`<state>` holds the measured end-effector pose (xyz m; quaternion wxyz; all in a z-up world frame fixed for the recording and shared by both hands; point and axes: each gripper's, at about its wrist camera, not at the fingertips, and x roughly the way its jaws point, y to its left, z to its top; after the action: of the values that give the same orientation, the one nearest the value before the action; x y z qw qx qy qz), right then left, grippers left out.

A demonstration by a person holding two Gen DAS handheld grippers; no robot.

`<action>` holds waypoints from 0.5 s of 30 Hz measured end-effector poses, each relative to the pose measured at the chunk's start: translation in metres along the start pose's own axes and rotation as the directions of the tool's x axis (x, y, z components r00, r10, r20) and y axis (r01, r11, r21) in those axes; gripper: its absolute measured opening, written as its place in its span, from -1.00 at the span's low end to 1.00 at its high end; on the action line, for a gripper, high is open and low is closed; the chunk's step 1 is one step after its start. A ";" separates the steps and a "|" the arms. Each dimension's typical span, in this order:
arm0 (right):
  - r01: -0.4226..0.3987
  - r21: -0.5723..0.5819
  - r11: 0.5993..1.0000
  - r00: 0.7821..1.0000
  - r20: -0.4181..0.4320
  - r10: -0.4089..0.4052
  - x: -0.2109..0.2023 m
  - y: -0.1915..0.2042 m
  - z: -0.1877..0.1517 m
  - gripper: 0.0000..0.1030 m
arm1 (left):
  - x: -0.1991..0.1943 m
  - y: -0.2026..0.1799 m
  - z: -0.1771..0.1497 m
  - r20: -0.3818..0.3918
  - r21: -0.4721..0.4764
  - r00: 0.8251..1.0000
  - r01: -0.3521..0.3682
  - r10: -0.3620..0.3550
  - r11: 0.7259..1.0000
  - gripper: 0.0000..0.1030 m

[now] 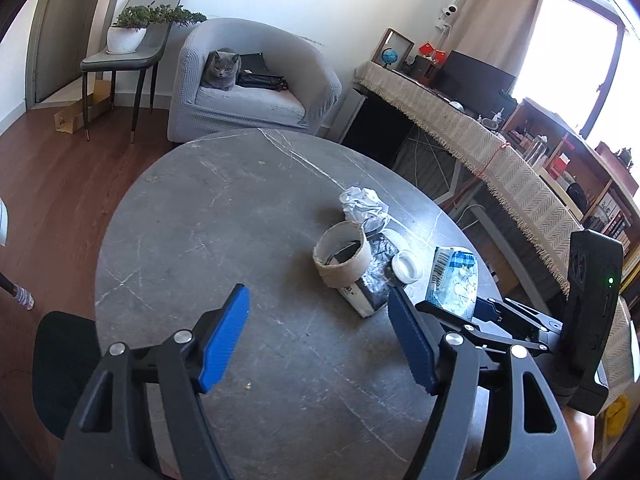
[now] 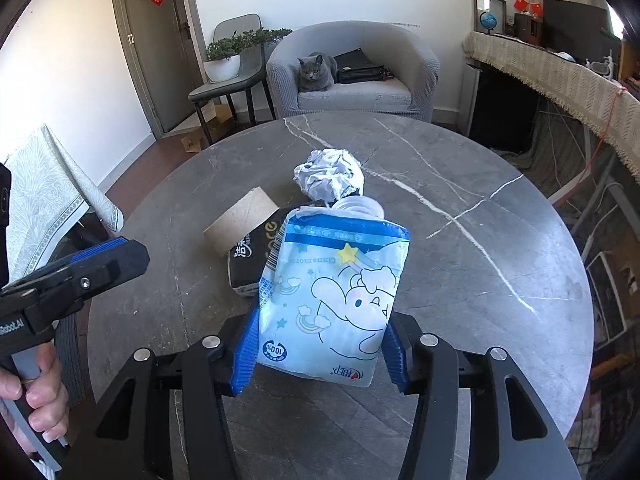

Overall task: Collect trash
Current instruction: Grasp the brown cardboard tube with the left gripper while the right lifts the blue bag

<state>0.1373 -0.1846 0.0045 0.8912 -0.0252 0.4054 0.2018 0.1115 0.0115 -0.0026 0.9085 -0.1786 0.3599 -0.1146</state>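
My right gripper [image 2: 320, 344] is shut on a blue-and-white snack pouch [image 2: 332, 296] and holds it above the round grey table [image 2: 480, 280]; the pouch also shows in the left wrist view [image 1: 454, 280]. On the table lie a cardboard tube [image 1: 342, 256], a black-and-white wrapper pack [image 1: 370, 284], a white lid [image 1: 406, 266] and a crumpled white paper ball [image 1: 366, 208]. My left gripper [image 1: 318, 336] is open and empty, low over the table just short of the tube.
A grey armchair [image 1: 256, 80] with a cat [image 1: 220, 70] and a black bag stands behind the table. A side chair with a potted plant [image 1: 128, 36] is at the left. A cloth-covered desk [image 1: 480, 136] runs along the right. A black chair [image 1: 60, 360] is at the near left.
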 end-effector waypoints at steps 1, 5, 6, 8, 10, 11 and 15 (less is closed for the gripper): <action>-0.005 0.008 1.000 1.000 0.008 0.005 -0.003 -0.004 0.001 0.03 | 0.004 -0.002 0.001 -0.003 -0.012 1.000 0.015 -0.015 1.000 0.43; -0.031 0.041 0.999 0.999 0.019 0.030 -0.007 -0.021 0.004 0.03 | 0.020 -0.005 0.005 -0.016 -0.077 0.998 0.061 -0.063 0.995 0.43; -0.039 0.052 0.998 0.999 0.019 0.038 -0.007 -0.025 0.005 0.03 | 0.025 -0.006 0.006 -0.020 -0.094 0.998 0.063 -0.065 0.994 0.43; -0.052 0.065 0.997 0.998 0.021 0.051 -0.007 -0.029 0.006 0.03 | 0.030 -0.009 0.007 -0.022 -0.101 0.998 0.061 -0.064 0.993 0.43; -0.060 0.069 0.996 0.998 0.022 0.058 -0.006 -0.030 0.007 0.03 | 0.035 -0.009 0.008 -0.027 -0.123 0.997 0.071 -0.075 0.990 0.42; -0.062 0.070 0.996 0.998 0.021 0.061 -0.006 -0.030 0.006 0.03 | 0.038 -0.007 0.009 -0.029 -0.141 0.996 0.076 -0.081 0.987 0.42; -0.086 0.070 0.994 0.996 0.019 0.084 -0.006 -0.033 0.009 0.03 | 0.045 -0.004 0.014 -0.030 -0.160 0.997 0.066 -0.072 0.985 0.41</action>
<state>0.1524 -0.2147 0.0107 0.8854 0.0252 0.4057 0.2252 0.1529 -0.0041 -0.0192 0.8803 -0.2606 0.3778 -0.1201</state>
